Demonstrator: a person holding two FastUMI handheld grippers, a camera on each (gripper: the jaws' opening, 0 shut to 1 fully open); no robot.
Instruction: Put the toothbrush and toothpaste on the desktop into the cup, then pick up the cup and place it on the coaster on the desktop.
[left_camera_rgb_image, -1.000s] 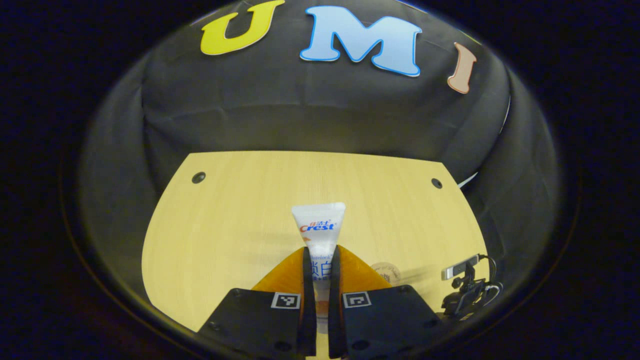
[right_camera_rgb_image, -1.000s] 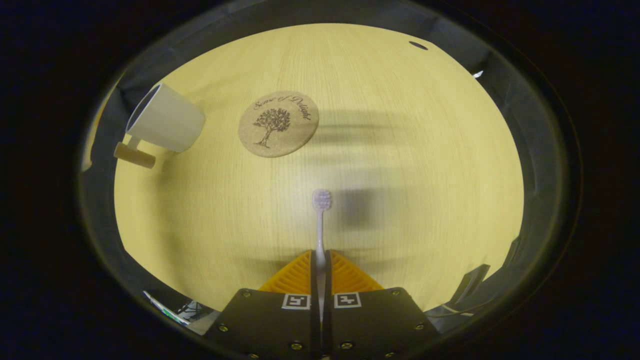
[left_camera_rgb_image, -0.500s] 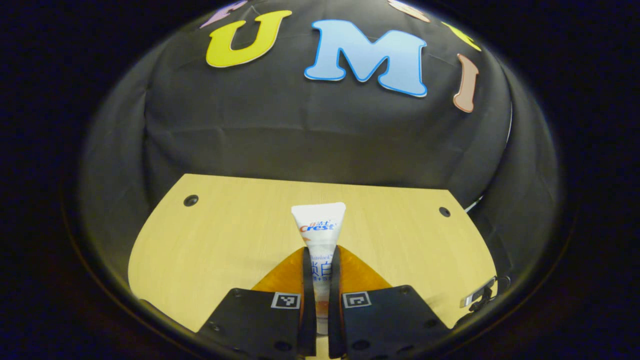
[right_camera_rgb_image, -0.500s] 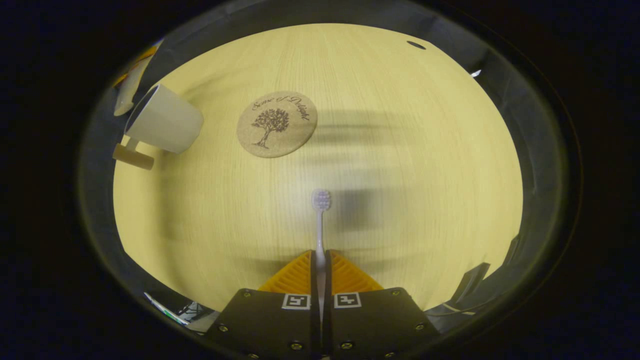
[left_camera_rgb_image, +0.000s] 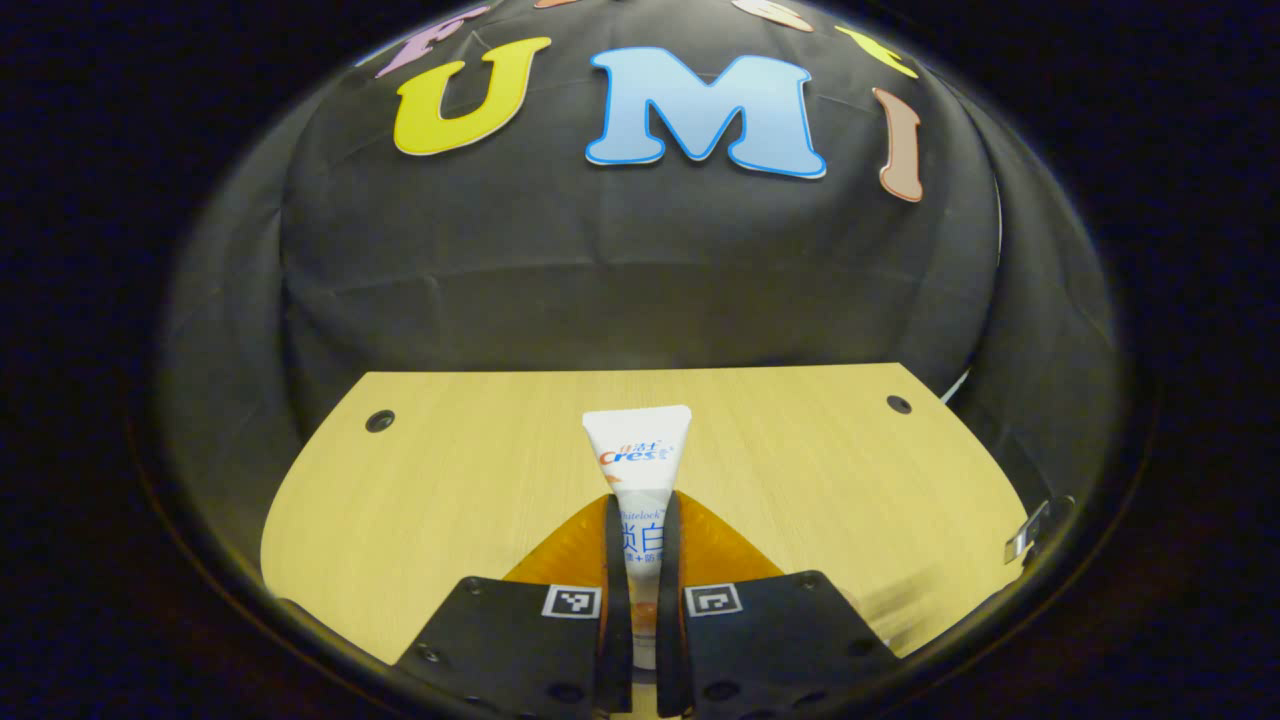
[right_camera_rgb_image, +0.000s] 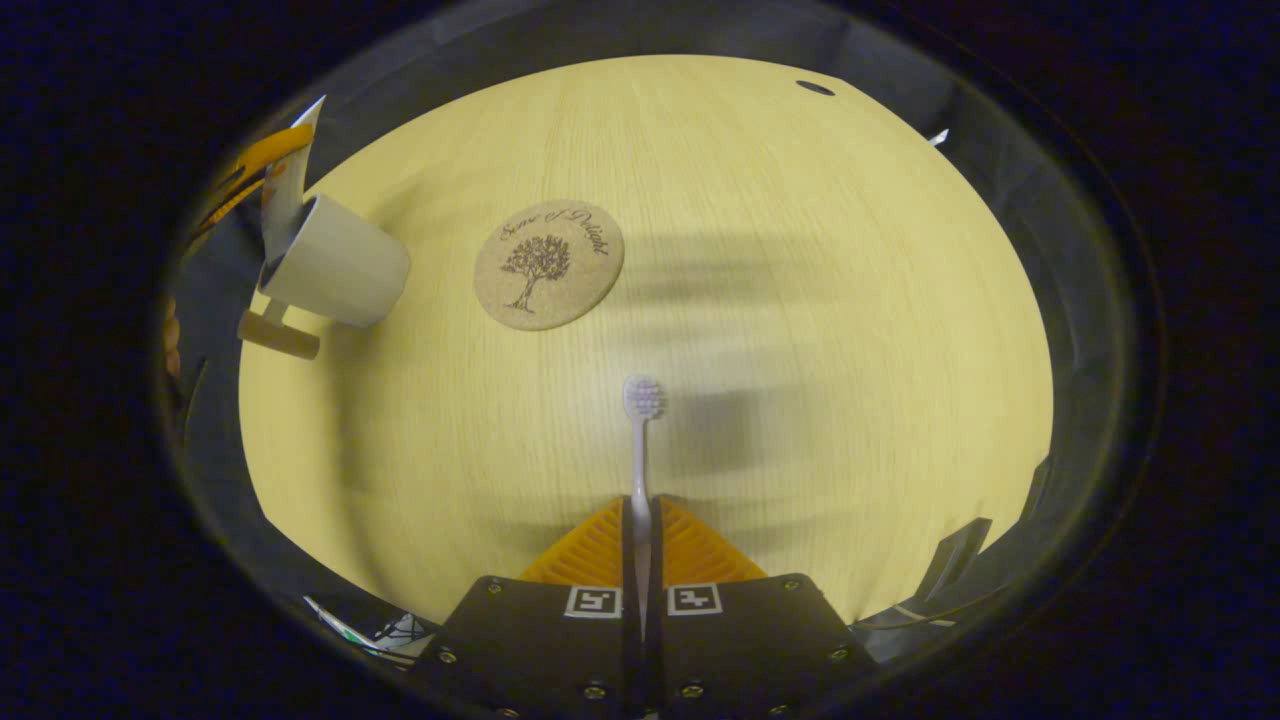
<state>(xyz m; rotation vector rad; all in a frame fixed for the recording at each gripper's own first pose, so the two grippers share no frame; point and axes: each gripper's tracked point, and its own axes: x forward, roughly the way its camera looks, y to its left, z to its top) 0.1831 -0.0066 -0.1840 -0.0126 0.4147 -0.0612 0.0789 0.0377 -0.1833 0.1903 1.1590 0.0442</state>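
In the left gripper view my left gripper (left_camera_rgb_image: 640, 525) is shut on a white toothpaste tube (left_camera_rgb_image: 640, 460), whose flat crimped end points away over the wooden desktop (left_camera_rgb_image: 450, 480). In the right gripper view my right gripper (right_camera_rgb_image: 640, 520) is shut on a white toothbrush (right_camera_rgb_image: 641, 430), held above the desktop with its bristle head forward. A white cup (right_camera_rgb_image: 335, 262) with a wooden handle stands at the far left. The toothpaste tube (right_camera_rgb_image: 283, 195) and the left gripper hover just over the cup's rim. A round cork coaster (right_camera_rgb_image: 548, 264) with a tree print lies right of the cup.
The black cloth wall (left_camera_rgb_image: 640, 260) closes the desktop's far side. Small dark holes (left_camera_rgb_image: 379, 420) (left_camera_rgb_image: 899, 404) mark the far corners of the desktop. A small camera on a stand (left_camera_rgb_image: 1035, 520) sits at the right edge.
The left gripper tilted up and carried the toothpaste to just over the cup. The right gripper, holding the toothbrush, shifted only slightly.
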